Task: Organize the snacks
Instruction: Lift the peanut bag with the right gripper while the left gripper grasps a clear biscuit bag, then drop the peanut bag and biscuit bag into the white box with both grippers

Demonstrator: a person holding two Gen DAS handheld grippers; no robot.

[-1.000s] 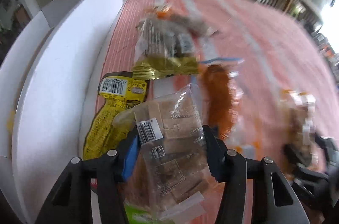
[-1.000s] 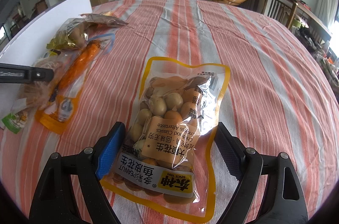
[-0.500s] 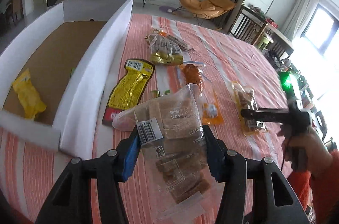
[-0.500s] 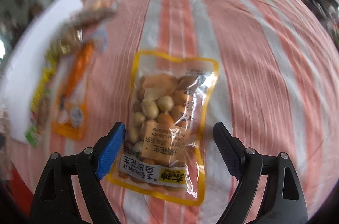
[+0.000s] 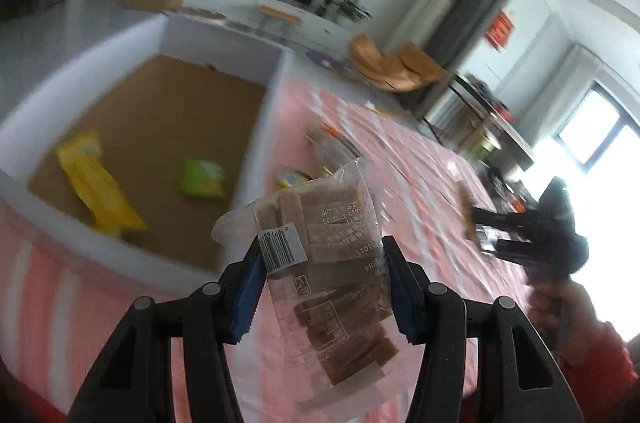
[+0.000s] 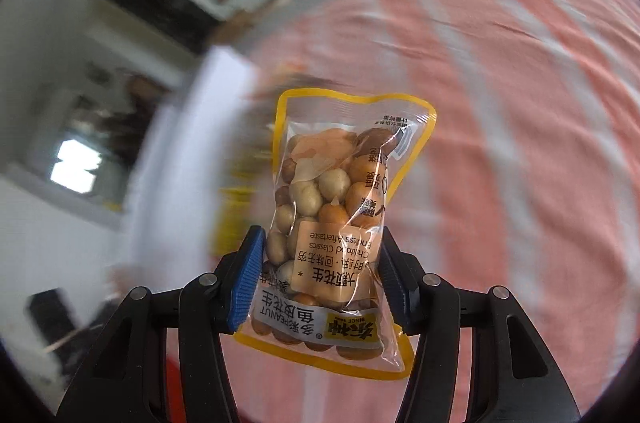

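Note:
My left gripper (image 5: 322,255) is shut on a clear bag of brown biscuit slabs (image 5: 332,219) and holds it in the air beside the near right corner of a white box (image 5: 276,95). A yellow packet (image 5: 96,191) and a green packet (image 5: 200,177) lie on the box's brown floor. My right gripper (image 6: 320,247) has its jaws closing, and their pads press the sides of a yellow-edged bag of peanuts (image 6: 340,183), which hangs above the striped cloth (image 6: 520,103). Seen blurred from the left wrist, the right gripper (image 5: 480,229) is off to the right.
Several more snack packets (image 5: 328,147) lie on the pink striped cloth just right of the box wall. The box's white wall (image 6: 200,127) and a blurred yellow packet (image 6: 228,219) show left of the peanut bag. A hand (image 5: 560,303) in a red sleeve holds the right gripper.
The left gripper has risen and swung left with the biscuit bag, so the box's inside now shows. The right jaws have closed on the peanut bag and lifted it off the cloth.

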